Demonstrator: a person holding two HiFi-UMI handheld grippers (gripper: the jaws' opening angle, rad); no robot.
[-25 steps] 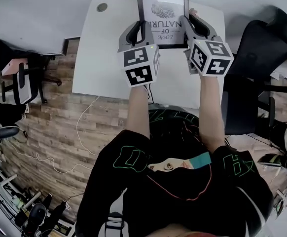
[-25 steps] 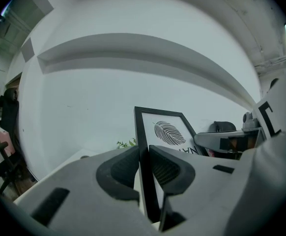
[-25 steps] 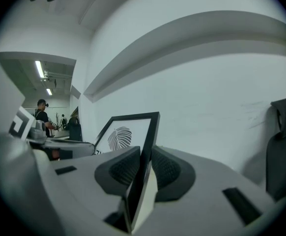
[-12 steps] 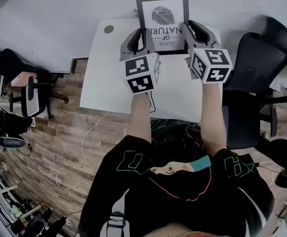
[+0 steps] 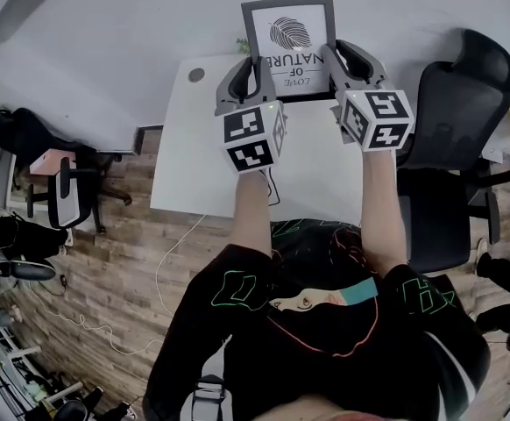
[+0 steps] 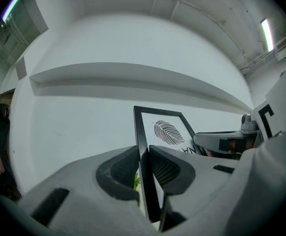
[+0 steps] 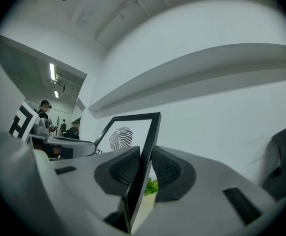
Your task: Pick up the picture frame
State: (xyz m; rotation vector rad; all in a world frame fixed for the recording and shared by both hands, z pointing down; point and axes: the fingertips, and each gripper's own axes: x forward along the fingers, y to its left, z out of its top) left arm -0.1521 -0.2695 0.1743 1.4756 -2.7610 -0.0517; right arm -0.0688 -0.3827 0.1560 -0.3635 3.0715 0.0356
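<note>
Matt plastic, smooth rim
Your left gripper [image 6: 144,149] and right gripper [image 7: 145,151] are matt grey plastic with ribbed pads [image 6: 166,169]; the picture frame [image 5: 288,38] has a smooth black rim and paper print.

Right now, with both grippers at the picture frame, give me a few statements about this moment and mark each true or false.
1. The left gripper is shut on one side edge of the picture frame. True.
2. The right gripper hangs open, clear of the frame. False: it is shut on the frame's other side edge.
3. A black office chair stands by the right side of the white table in the head view. True.
4. The frame lies face down on the table. False: the two grippers hold it upright, with its front towards the person.
5. The frame's print shows a leaf. True.
</note>
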